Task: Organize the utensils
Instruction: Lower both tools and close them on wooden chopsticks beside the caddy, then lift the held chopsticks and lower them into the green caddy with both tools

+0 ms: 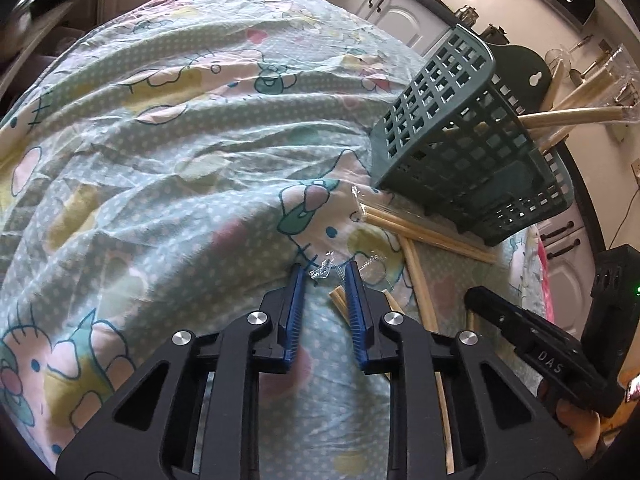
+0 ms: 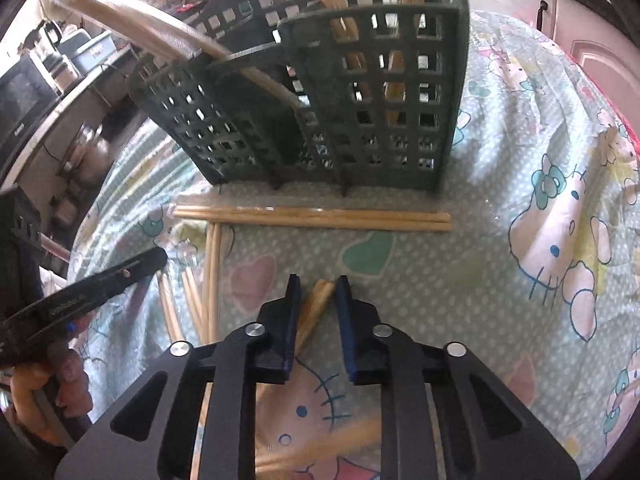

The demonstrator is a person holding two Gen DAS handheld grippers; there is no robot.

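Step in hand, as I read it: picking loose wrapped chopsticks off the cartoon-print cloth [image 2: 540, 128] for loading into the green slotted caddy [image 2: 360, 92], which stands upright and already holds several sticks. Left gripper [image 1: 325, 270]: jaws narrowed around the crinkled clear wrapper tip [image 1: 322, 270] of one pair in front of the caddy; whether the pads actually pinch the film cannot be told, a gap shows either side. Right gripper [image 2: 316, 284]: jaws narrowed about the blunt end of a chopstick pair [image 2: 318, 304], left pad touching the wood, right pad apparently just clear; not a firm clamp yet. Another pair [image 2: 312, 216] lies flat along the caddy's front foot; more sticks [image 2: 212, 272] lie crossed in front of the caddy toward its low-walled side. Next move likely calls for full closure, then lift, tilt upright, and drop into an open compartment. Room: cloth in front of the caddy toward its tall side is open; grippers sit near each other, caddy rim close ahead.
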